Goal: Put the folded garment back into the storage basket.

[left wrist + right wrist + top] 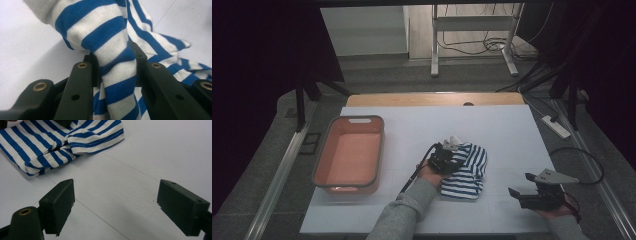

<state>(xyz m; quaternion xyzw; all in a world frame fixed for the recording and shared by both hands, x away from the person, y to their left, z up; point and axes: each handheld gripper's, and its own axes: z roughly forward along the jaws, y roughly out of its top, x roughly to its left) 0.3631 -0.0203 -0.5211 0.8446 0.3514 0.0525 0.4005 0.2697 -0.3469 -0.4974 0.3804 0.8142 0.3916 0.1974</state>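
Note:
A blue and white striped garment lies bunched on the white table cover near the middle. My left gripper is shut on a fold of that garment, with the cloth pinched between both jaws. Off to the right near the table's front edge, my right gripper is held open above the bare cover with nothing between its fingers. From the right gripper view the striped garment lies ahead at upper left.
An orange tub with a grey rim stands on the left side of the table. A power strip and cables lie beyond the right edge. A desk frame stands behind the table.

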